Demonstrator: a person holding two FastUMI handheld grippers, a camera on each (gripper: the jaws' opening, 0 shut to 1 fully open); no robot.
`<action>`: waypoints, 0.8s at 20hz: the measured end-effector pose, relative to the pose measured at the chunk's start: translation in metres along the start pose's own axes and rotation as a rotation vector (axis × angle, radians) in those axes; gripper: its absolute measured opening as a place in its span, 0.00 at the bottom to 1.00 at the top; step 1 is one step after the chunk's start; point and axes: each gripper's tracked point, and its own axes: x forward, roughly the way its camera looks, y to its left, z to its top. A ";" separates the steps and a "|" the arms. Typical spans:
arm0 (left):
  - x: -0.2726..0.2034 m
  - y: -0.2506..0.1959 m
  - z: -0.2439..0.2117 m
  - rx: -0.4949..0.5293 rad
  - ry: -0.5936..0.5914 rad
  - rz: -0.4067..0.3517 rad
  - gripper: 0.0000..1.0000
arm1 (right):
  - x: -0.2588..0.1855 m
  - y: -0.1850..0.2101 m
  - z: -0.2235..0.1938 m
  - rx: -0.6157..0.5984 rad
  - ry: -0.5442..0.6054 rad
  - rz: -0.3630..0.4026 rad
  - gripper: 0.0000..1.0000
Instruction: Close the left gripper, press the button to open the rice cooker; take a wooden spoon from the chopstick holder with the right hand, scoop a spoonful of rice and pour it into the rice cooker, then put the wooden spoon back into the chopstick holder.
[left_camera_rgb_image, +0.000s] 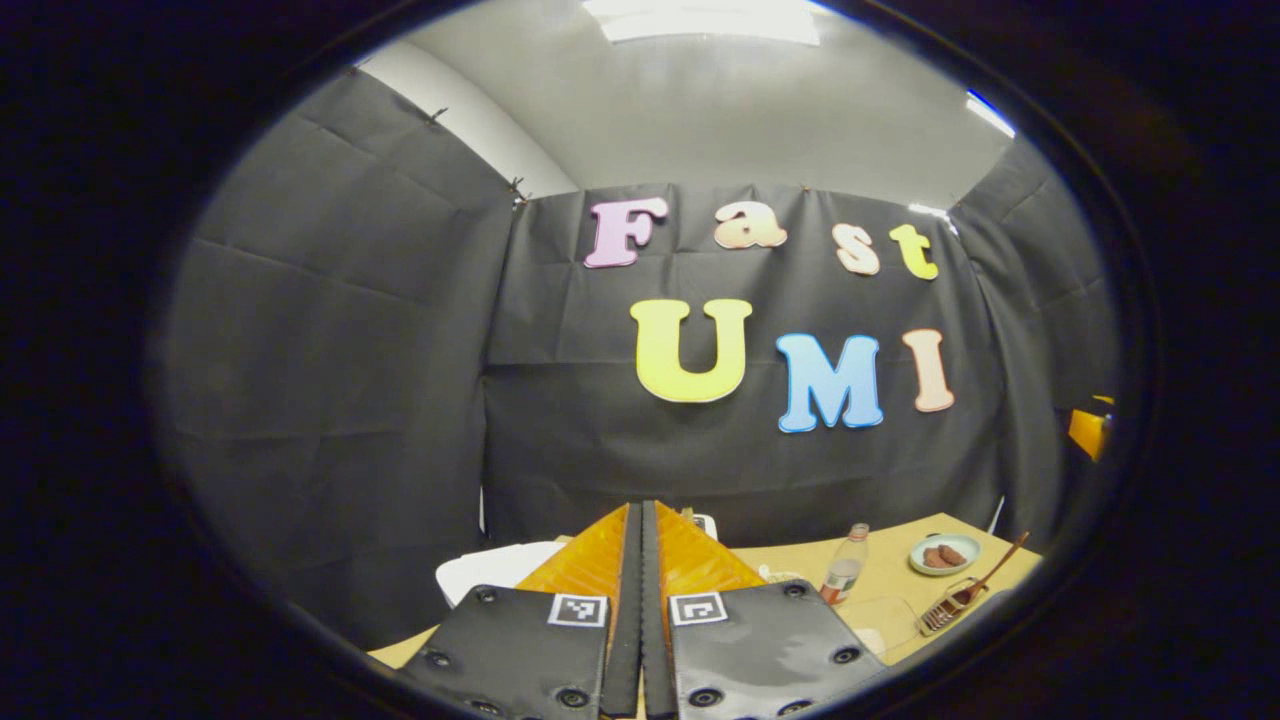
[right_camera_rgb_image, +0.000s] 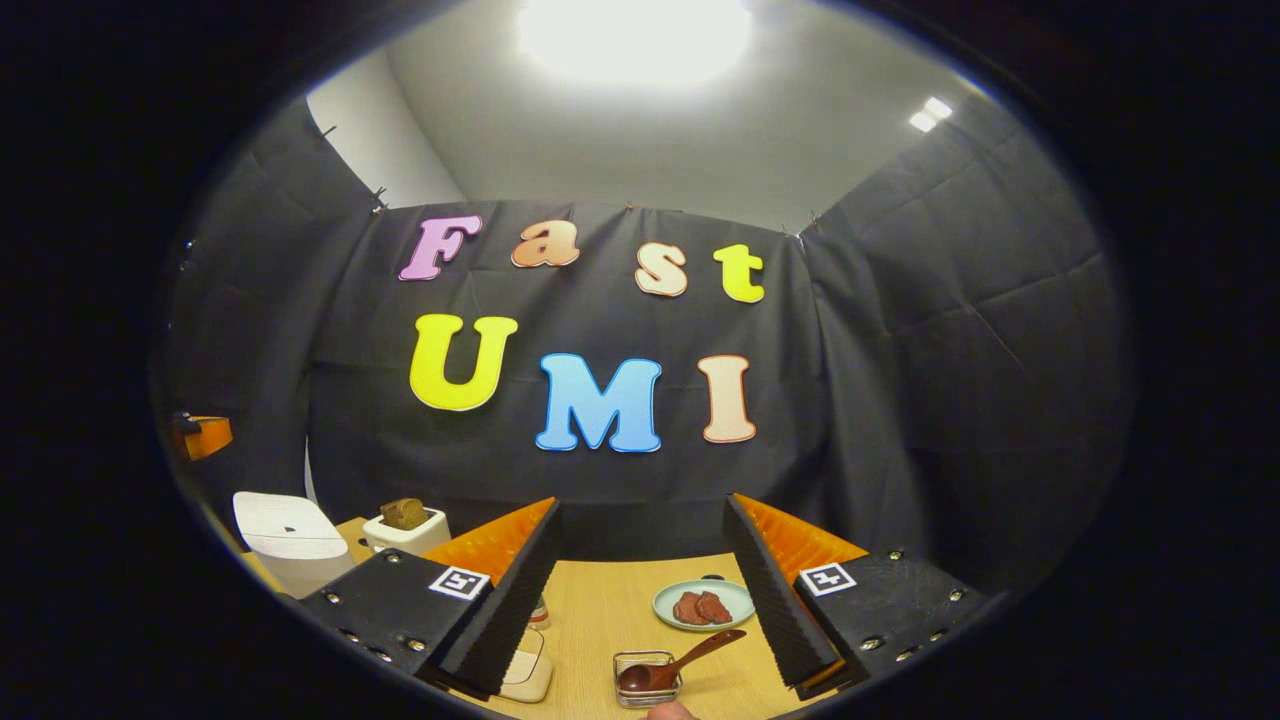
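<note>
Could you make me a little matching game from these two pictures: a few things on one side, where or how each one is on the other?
Things:
1. wooden spoon
2. left tool
3. right tool
4. rice cooker

States:
A. fingers wide apart, nothing between them
B. lid down, white, at the table's left end
C. fingers pressed together
D. bowl end down in the wire chopstick holder

Pairs: 1-D, 2-C, 3-A, 4-B
</note>
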 end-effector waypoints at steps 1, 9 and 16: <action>0.007 0.004 -0.007 -0.008 0.016 -0.003 0.09 | -0.001 0.001 -0.002 -0.003 0.005 -0.007 0.97; 0.058 0.031 -0.089 -0.048 0.174 -0.034 0.09 | -0.018 0.002 -0.008 -0.035 0.032 -0.086 0.97; 0.076 0.043 -0.158 -0.036 0.295 -0.038 0.09 | -0.028 0.007 -0.013 -0.067 0.055 -0.142 0.97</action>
